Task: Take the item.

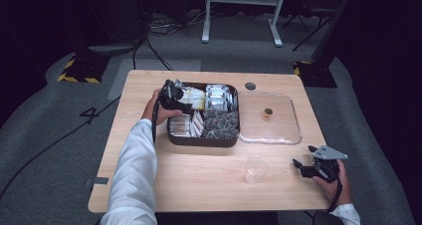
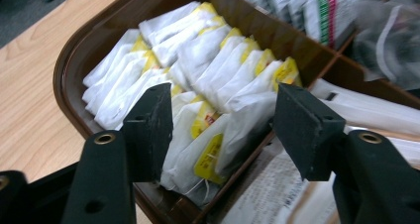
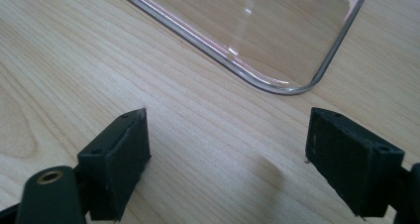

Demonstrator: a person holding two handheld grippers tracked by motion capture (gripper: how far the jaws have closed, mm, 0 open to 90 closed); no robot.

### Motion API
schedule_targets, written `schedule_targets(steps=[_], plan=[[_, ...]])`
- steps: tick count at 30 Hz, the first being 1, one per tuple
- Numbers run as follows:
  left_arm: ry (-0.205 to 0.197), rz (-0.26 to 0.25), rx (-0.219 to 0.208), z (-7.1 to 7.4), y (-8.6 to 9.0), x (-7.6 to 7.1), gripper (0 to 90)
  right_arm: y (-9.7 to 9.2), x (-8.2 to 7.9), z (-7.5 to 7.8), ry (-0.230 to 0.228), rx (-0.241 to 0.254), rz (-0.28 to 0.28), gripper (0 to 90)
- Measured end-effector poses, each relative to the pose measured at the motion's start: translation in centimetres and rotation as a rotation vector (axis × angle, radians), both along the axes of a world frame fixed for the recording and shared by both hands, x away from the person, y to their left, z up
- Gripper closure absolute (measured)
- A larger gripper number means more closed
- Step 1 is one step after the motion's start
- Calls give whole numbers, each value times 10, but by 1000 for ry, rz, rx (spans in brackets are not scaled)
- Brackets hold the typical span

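Left gripper (image 2: 218, 130) astride tea bags (image 2: 208, 85)

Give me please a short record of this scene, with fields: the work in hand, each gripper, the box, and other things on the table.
work in hand: picking a tea bag from the box
left gripper: jaws open, over the white tea bags with yellow tags, not pressing them
right gripper: jaws open, nothing between them, above bare table
box: dark brown, with compartments of packets
clear lid: flat on the table, right of the box
clear cup: near front edge
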State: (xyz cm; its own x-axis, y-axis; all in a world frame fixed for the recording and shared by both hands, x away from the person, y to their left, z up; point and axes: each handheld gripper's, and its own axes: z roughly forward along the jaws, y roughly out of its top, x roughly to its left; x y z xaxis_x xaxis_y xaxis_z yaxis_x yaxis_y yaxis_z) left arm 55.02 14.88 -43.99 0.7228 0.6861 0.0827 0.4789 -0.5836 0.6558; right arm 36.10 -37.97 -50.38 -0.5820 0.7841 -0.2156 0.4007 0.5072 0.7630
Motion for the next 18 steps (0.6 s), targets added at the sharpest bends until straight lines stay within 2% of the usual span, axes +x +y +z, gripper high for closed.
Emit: schedule_targets(steps=[2, 5, 6, 7, 8, 12, 13, 14, 15, 18], plan=[[5, 12, -7, -2, 0, 2, 433, 0, 0, 0, -1, -1, 0, 175], [1, 21, 8, -4, -3, 4, 469, 0, 0, 0, -1, 0, 0, 175], [10, 19, 8, -4, -3, 5, 498, 0, 0, 0, -2, -1, 1, 175], [12, 22, 27, -6, -5, 6, 552, 0, 0, 0, -3, -2, 1, 175], [9, 15, 28, -6, -5, 6, 569, 0, 0, 0, -3, -2, 1, 175], [18, 4, 29, -8, -6, 6, 748, 0, 0, 0, -3, -2, 1, 175], [14, -3, 34, -9, -7, 5, 748, 0, 0, 0, -3, -2, 1, 175], [8, -7, 41, -9, -6, 4, 823, 0, 0, 0, -3, -2, 1, 175], [8, -5, 25, -9, -5, 4, 847, 0, 0, 0, -3, -2, 1, 175], [-2, -4, 29, -8, -2, 3, 882, 0, 0, 0, -4, -2, 1, 175]])
